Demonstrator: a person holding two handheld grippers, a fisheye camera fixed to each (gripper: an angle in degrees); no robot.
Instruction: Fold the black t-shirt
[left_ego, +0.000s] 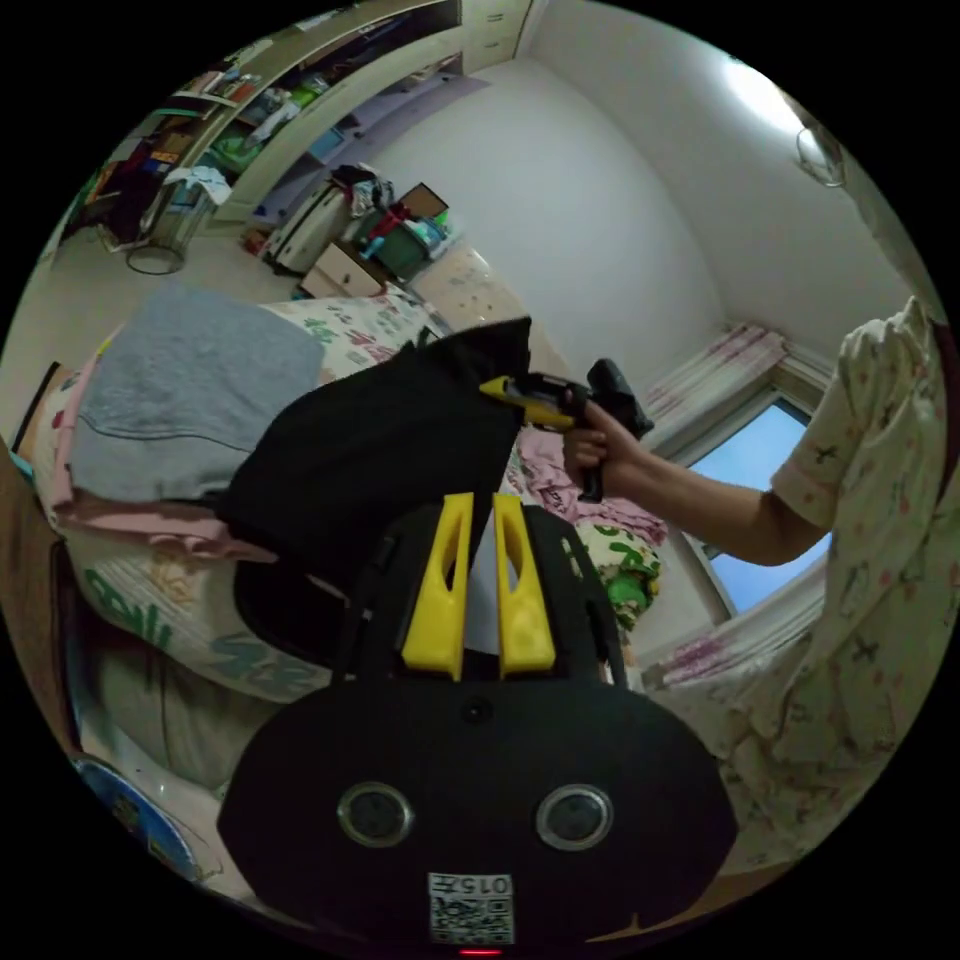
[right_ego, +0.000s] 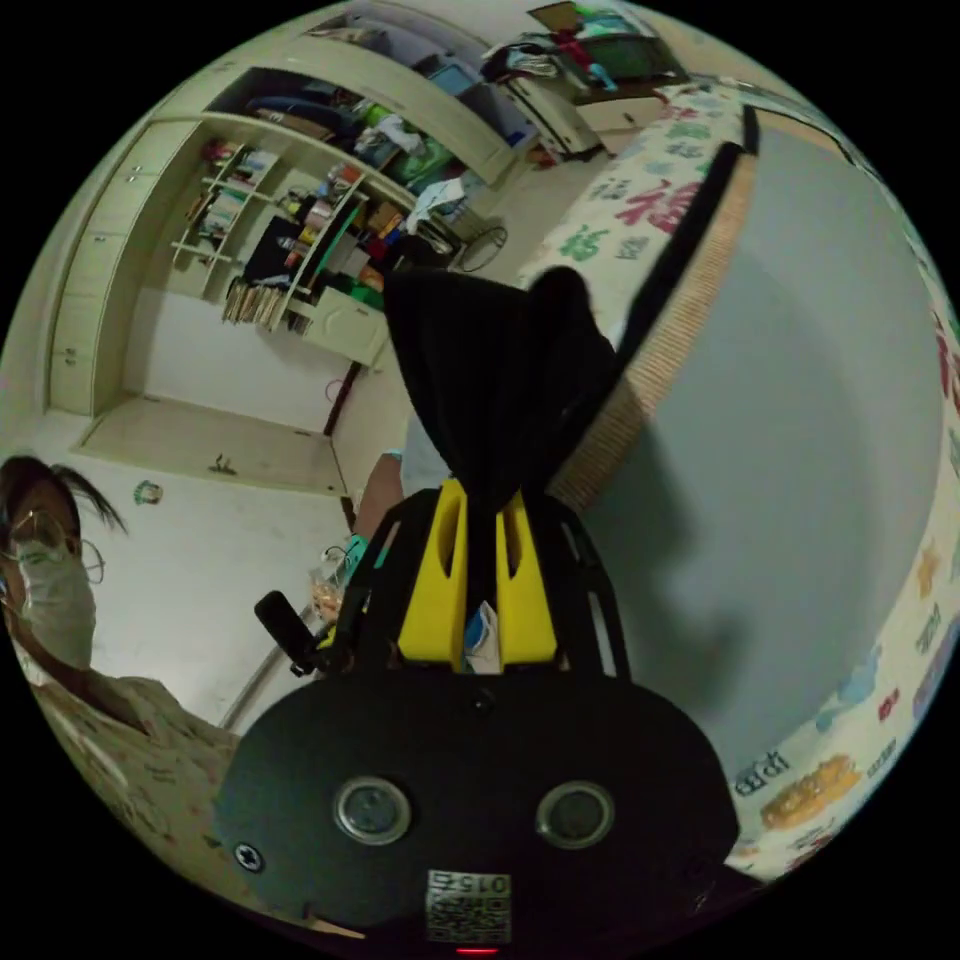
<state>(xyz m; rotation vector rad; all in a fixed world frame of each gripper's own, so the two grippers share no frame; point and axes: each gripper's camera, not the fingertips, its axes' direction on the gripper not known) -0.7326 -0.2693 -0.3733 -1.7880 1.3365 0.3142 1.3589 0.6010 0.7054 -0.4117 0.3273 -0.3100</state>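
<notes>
Hanging in the air between the two tools, the black t-shirt (left_ego: 385, 460) is stretched out above the bed. In the left gripper view the left tool (left_ego: 478, 510) has its yellow jaws close together with only a narrow slot between them; the dark cloth lies right at their tips, but whether they pinch it I cannot tell. In the right gripper view the right tool (right_ego: 480, 500) has its jaws closed on a gathered bunch of the black t-shirt (right_ego: 490, 390), which fans out and rises from the tips.

Just past the shirt in the left gripper view, the right tool (left_ego: 520, 395) grips an upper corner of the cloth, held by a hand (left_ego: 600, 450) on a bare arm that comes out of a short patterned sleeve (left_ego: 860, 430). Beside the shirt sits a stack of folded clothes (left_ego: 190, 400), grey on top with pink under it, resting on the printed bedspread (left_ego: 160, 600). More pink and green clothes (left_ego: 610, 540) lie heaped on the bed near the hand.

Farther off, a window (left_ego: 760, 480) shows blue light with a pale curtain (left_ego: 720, 370) beside it. Across the room, boxes and bags (left_ego: 390, 230) stand piled against the white wall, and open shelves (right_ego: 300, 230) crammed with books and small things line the far side. In the right gripper view a grey board with a woven edge (right_ego: 800, 420) stands close beside the shirt.
</notes>
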